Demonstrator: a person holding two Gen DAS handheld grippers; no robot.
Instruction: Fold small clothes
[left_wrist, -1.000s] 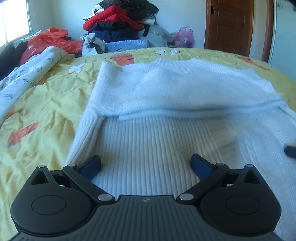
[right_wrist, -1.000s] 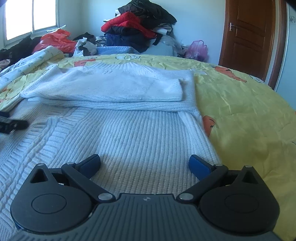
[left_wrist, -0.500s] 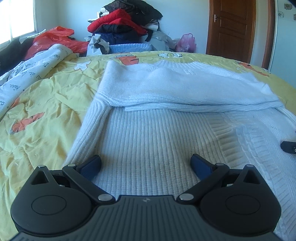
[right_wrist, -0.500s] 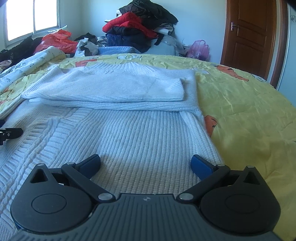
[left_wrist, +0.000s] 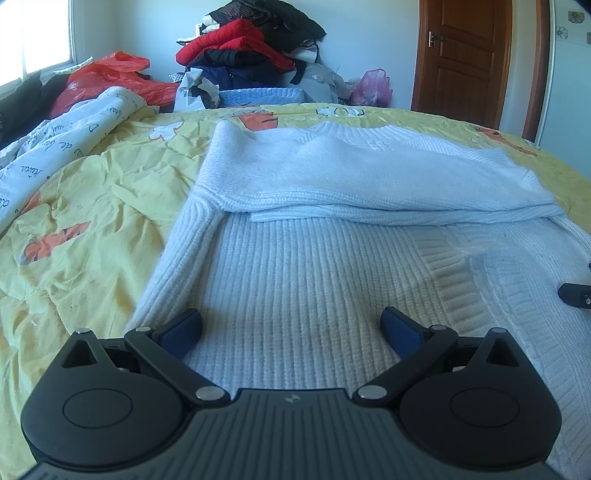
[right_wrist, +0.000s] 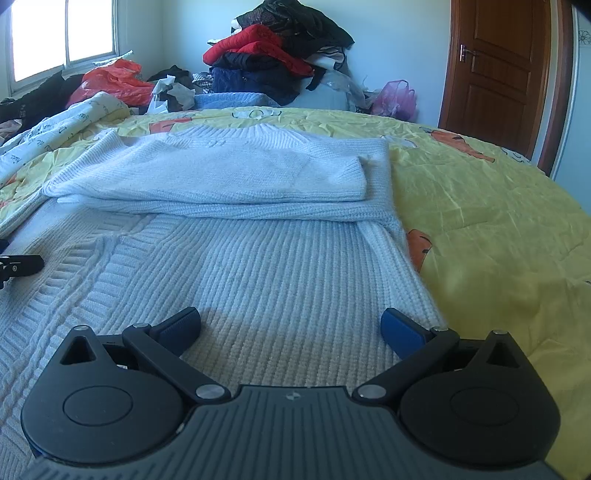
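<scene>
A white ribbed knit sweater (left_wrist: 317, 280) lies flat on the yellow bedspread (left_wrist: 92, 206), collar at the far end, both sleeves folded across its chest (left_wrist: 369, 184). It also shows in the right wrist view (right_wrist: 266, 273). My left gripper (left_wrist: 291, 328) is open and empty, low over the sweater's lower left part near its left edge. My right gripper (right_wrist: 291, 328) is open and empty, low over the lower right part near the right edge. Each gripper's tip shows at the other view's side edge, the right gripper in the left wrist view (left_wrist: 576, 293) and the left gripper in the right wrist view (right_wrist: 20, 266).
A pile of red and dark clothes (left_wrist: 251, 51) and a folded blue knit (left_wrist: 258, 98) stand at the far end of the bed. A white printed quilt (left_wrist: 55, 155) and red bag (left_wrist: 110, 77) lie far left. A brown door (left_wrist: 465, 59) is at the right.
Both grippers have drawn back toward the sweater's hem and sit lower, so more of the ribbed body lies ahead of them. Both stay open.
</scene>
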